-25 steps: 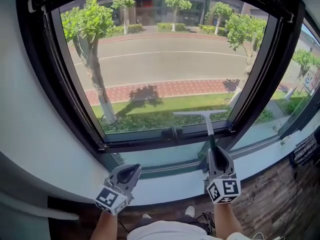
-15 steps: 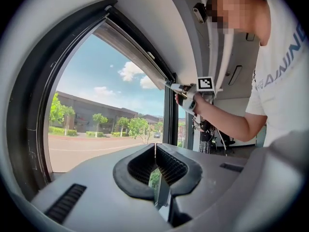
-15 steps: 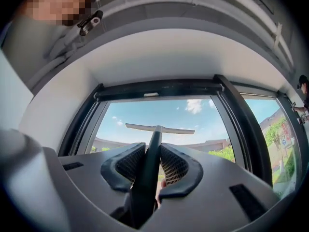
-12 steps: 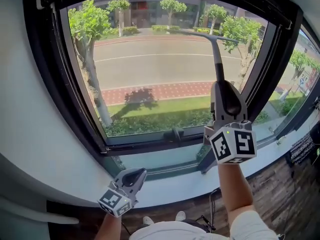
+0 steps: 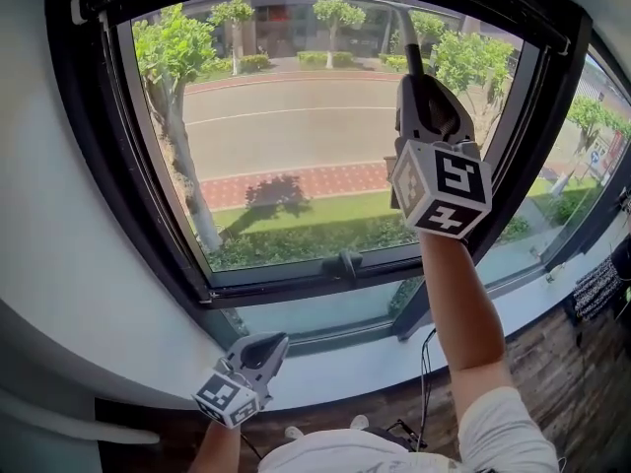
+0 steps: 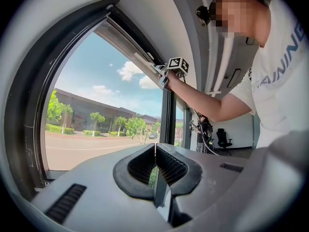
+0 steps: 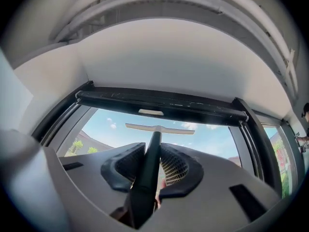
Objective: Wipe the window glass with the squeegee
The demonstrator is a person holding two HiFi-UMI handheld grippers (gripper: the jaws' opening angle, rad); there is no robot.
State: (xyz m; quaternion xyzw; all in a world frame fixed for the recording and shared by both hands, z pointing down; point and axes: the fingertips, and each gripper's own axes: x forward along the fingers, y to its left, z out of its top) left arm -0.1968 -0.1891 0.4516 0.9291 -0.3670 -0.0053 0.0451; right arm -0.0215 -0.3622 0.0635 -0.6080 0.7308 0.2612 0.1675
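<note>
The right tool (image 5: pixel 418 79) has risen further up the window glass (image 5: pixel 296 146) since half a second ago, and its marker cube (image 5: pixel 441 187) now stands at mid-pane. The left tool (image 5: pixel 258 347) remains low beside the sill (image 5: pixel 335 363). The right tool's jaws clamp the dark handle of the squeegee (image 7: pixel 153 144). Its pale blade lies level against the glass, just beneath the black top frame (image 7: pixel 159 105). The left tool's (image 6: pixel 155 151) jaws meet at their tips with nothing between them. Legible writing: the letters "AININ", cut off at the picture edge, on the person's white shirt (image 6: pixel 282 76).
</note>
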